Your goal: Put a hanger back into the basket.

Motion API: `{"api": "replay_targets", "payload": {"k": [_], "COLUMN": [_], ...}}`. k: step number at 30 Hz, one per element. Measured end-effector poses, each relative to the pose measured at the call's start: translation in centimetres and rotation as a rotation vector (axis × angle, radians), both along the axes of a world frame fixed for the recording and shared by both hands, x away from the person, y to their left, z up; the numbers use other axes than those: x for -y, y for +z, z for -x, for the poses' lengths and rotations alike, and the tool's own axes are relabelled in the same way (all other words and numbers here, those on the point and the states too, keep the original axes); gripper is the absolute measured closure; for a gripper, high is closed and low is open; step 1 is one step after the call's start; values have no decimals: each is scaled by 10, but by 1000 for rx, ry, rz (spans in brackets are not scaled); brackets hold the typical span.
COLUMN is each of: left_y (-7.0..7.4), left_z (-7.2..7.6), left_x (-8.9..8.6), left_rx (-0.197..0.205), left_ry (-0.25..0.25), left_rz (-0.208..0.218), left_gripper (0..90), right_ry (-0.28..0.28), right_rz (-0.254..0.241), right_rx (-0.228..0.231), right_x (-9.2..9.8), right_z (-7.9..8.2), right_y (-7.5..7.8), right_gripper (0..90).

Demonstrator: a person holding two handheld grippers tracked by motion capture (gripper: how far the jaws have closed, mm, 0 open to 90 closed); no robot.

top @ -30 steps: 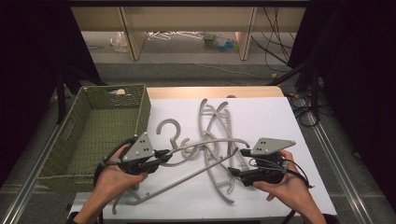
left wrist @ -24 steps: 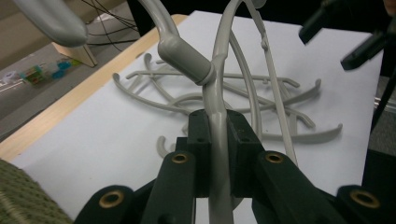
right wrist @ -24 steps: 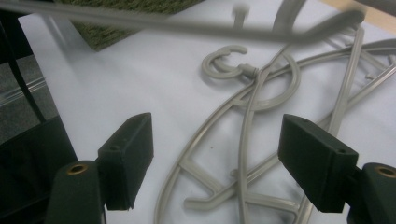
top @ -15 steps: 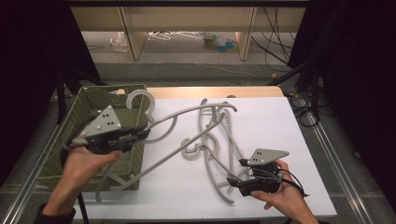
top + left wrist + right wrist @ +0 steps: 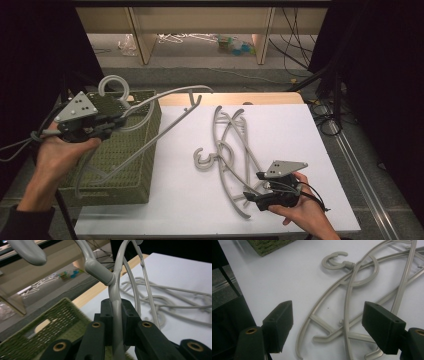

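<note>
Hanger (image 5: 150,107), clamped in left gripper (image 5: 107,125), hides basket (image 5: 135,165) rim; right gripper (image 5: 252,192) gapes wide.

Hangers (image 5: 235,150): grey moulded plastic, smooth, slight sheen. Held hanger (image 5: 116,290): same plastic, glossy at the hook neck. Basket (image 5: 130,150): olive woven mesh, rough, matt. Table (image 5: 300,150): white, smooth, matt top; wood strip at far edge. Gripper pads (image 5: 279,325): black, matt.
</note>
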State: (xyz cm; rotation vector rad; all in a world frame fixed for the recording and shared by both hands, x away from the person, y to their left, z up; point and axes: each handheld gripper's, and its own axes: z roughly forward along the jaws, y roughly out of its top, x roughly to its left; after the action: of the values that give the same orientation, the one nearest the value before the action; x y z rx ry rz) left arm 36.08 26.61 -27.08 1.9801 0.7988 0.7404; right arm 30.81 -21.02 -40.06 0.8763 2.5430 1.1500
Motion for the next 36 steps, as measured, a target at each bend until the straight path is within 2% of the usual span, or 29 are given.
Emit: {"api": "replay_targets", "payload": {"k": [3, 5, 6, 11, 12, 18, 30, 36], "left_y": [-4, -5, -8, -15, -17, -27, -44, -59], "left_z": [-11, -14, -18, -24, -25, -35, -46, -49], "left_x": [-15, -20, -29, -46, -50, -72, -98, -109], "left_rx": [11, 6, 5, 5, 6, 19, 9, -7], "left_ry": [30, 40, 54, 86, 108, 144, 189, 208], "left_rz": [-28, -33, -29, -39, -49, -84, -112, -94], "left_gripper": [814, 815, 815, 815, 816, 815, 815, 815], "right_ry": [-3, -7, -8, -25, -28, -21, -30, -22], "right_rz": [1, -2, -1, -10, -11, -8, -2, 0], "right_rx": [-10, -19, -8, -4, -6, -11, -22, -13], "right_x": [1, 1, 2, 4, 4, 4, 5, 5], "right_z": [0, 1, 0, -2, -2, -3, -3, -3], "right_y": [0, 0, 0, -2, -2, -4, -5, -6], "right_gripper": [261, 261, 258, 238, 236, 237, 231, 226]}}
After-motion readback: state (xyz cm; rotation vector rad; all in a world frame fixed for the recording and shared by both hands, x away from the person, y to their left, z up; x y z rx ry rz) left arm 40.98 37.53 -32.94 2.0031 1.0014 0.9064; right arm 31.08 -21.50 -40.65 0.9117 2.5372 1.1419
